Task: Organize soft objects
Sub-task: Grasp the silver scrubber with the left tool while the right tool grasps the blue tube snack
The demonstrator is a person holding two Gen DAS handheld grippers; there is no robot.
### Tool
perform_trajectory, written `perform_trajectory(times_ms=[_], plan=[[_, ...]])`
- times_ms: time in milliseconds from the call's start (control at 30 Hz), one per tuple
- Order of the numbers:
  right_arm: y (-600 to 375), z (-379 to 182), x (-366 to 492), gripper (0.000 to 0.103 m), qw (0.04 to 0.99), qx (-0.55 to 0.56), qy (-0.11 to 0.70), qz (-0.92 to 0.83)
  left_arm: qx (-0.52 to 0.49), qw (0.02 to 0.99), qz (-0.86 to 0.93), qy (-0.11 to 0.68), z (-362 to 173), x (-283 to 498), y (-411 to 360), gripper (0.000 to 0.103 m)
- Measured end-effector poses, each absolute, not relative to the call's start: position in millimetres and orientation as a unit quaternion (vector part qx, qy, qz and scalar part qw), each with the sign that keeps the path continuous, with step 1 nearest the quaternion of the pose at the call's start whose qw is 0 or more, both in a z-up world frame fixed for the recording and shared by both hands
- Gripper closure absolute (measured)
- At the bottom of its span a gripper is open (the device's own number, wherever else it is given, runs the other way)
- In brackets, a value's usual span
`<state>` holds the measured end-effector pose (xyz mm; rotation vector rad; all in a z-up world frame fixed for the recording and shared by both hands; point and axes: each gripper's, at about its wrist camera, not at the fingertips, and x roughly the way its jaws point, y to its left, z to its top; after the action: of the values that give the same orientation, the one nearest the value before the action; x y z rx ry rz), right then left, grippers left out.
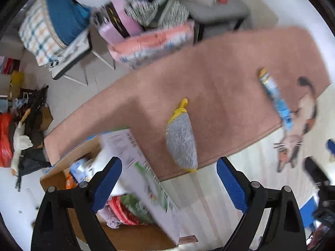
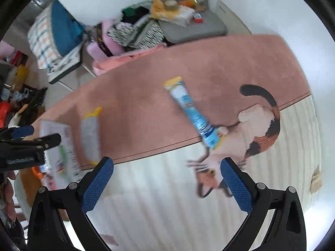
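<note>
Motion blur smears the grey-and-yellow plush (image 2: 91, 137) left of the right hand-held gripper (image 2: 167, 181); the cardboard box (image 1: 134, 236) runs off the bottom edge.

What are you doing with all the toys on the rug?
Someone is tidying soft toys with two grabbers. Both the left gripper and the right gripper are open and empty. A grey and yellow toy and a long blue toy lie on the pink rug. The cardboard box beside it already holds some things.
</note>
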<state>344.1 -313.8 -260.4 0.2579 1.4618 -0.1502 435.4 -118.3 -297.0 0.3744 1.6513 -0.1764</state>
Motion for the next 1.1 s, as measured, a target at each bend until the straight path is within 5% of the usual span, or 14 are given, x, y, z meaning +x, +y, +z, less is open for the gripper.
perform_trajectory(times_ms=[333,667,833,900,967,1067,1100], plan=[[-343,-352,395,0.000,0.677,0.095,0.727,-0.057,0.129,0.554,-0.042,0.821,-414,463,-126,0.010],[-346,-405,429,0.005,0.650,0.062,0.756,-0.047,0.072,0.533,-0.038,0.842,-442,464,-118,0.010],[-344,-422,438,0.017,0.636,0.068,0.768,-0.042,0.058,0.539,-0.034,0.839,-442,463,-119,0.020],[-343,-428,441,0.022,0.630,0.064,0.773,-0.044,0.061,0.545,-0.036,0.835,-438,463,-120,0.031],[-341,-430,443,0.026,0.629,0.053,0.774,-0.051,0.062,0.547,-0.037,0.834,-432,463,-120,0.054],[-337,-428,446,0.042,0.633,0.048,0.771,-0.056,0.066,0.549,-0.039,0.832,-427,462,-123,0.057],[-336,-426,446,0.058,0.635,0.049,0.769,-0.058,0.069,0.555,-0.035,0.828,-425,461,-123,0.057]])
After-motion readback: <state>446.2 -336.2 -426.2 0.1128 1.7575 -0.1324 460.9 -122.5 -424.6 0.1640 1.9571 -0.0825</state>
